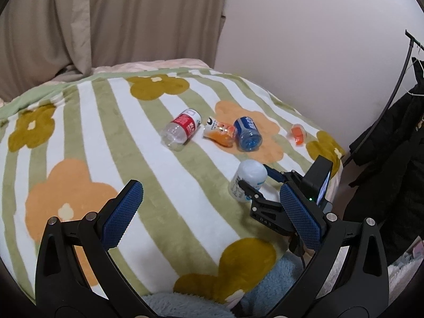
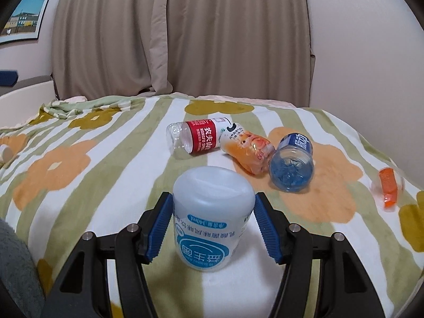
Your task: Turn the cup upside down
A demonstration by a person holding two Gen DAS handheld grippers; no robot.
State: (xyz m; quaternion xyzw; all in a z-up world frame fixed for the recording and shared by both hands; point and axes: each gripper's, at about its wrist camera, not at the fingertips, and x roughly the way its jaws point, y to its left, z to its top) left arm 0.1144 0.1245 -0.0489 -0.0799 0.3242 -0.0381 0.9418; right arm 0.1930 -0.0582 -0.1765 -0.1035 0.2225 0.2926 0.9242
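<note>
A white plastic cup with a blue label point(image 2: 212, 217) stands upside down on the striped flower blanket point(image 2: 106, 185); its print reads inverted. My right gripper point(image 2: 212, 225) has its blue pads on both sides of the cup, touching or nearly touching it. In the left wrist view the cup point(image 1: 247, 180) sits at the right with the right gripper point(image 1: 255, 182) around it. My left gripper point(image 1: 209, 212) is open and empty, hovering above the blanket to the left of the cup.
A red-label cut bottle point(image 2: 196, 139), an orange-print cup point(image 2: 249, 149) and a blue cup point(image 2: 292, 165) lie on their sides behind. An orange-capped piece point(image 2: 388, 186) lies at the right. Curtain and wall stand behind; dark clothes point(image 1: 392, 137) hang at right.
</note>
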